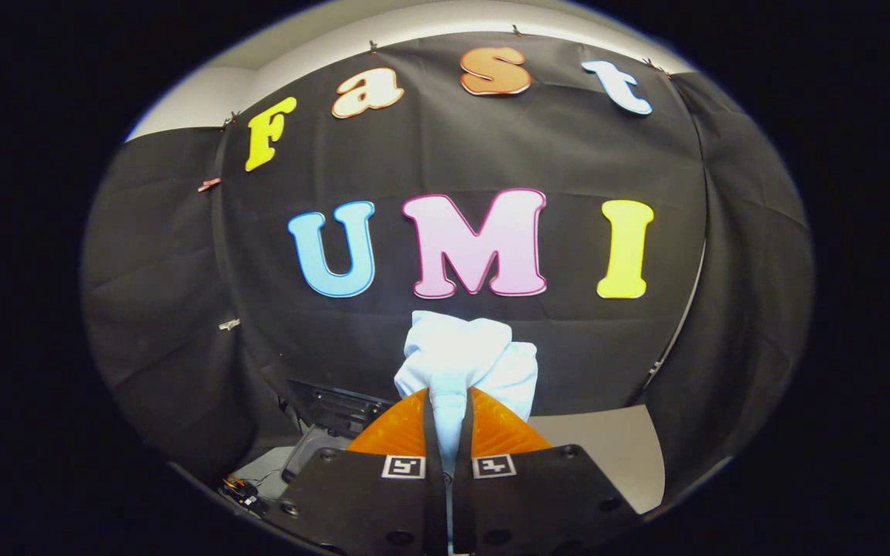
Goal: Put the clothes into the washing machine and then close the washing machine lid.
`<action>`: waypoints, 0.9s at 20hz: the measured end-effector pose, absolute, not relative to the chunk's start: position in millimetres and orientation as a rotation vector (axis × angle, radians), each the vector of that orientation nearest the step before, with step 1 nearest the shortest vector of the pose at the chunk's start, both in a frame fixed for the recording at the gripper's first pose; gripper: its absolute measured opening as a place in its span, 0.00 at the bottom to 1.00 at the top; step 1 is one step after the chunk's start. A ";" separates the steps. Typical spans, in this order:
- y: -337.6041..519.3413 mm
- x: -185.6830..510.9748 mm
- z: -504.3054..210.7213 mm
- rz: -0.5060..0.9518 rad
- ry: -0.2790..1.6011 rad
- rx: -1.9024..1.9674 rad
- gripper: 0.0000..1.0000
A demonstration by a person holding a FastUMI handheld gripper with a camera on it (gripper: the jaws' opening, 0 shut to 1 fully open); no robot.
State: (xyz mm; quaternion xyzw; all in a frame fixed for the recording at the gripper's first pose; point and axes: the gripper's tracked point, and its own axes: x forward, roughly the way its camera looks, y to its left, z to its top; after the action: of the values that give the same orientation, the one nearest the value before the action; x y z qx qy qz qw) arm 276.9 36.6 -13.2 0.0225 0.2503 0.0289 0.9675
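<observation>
A bunched white cloth (464, 359) is pinched between my two fingers and bulges out just beyond their tips, held up in the air in front of the booth's black wall. My gripper (449, 401) is shut on it, with a thin strip of the fabric running down the narrow gap between the fingers. Low down to the left of the fingers sits a dark grey machine part (329, 421), which may be the washing machine, but most of it is hidden behind the gripper body.
A pale tabletop (607, 448) shows to the right of the fingers, and a lighter patch of it (259, 471) to the left. Some small wires or clips (240, 490) lie at the table's near left edge. Black cloth walls close the booth behind and at both sides.
</observation>
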 end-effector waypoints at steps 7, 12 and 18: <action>139.5 287.9 -27.2 0.210 0.526 0.033 0.08; 209.9 292.1 -59.3 0.308 0.564 0.019 0.08; 267.1 300.8 -129.3 0.377 0.664 0.014 0.08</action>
State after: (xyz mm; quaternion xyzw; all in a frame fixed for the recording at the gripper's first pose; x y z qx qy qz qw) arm 300.8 267.1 -129.3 0.0069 0.3240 0.1840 0.9280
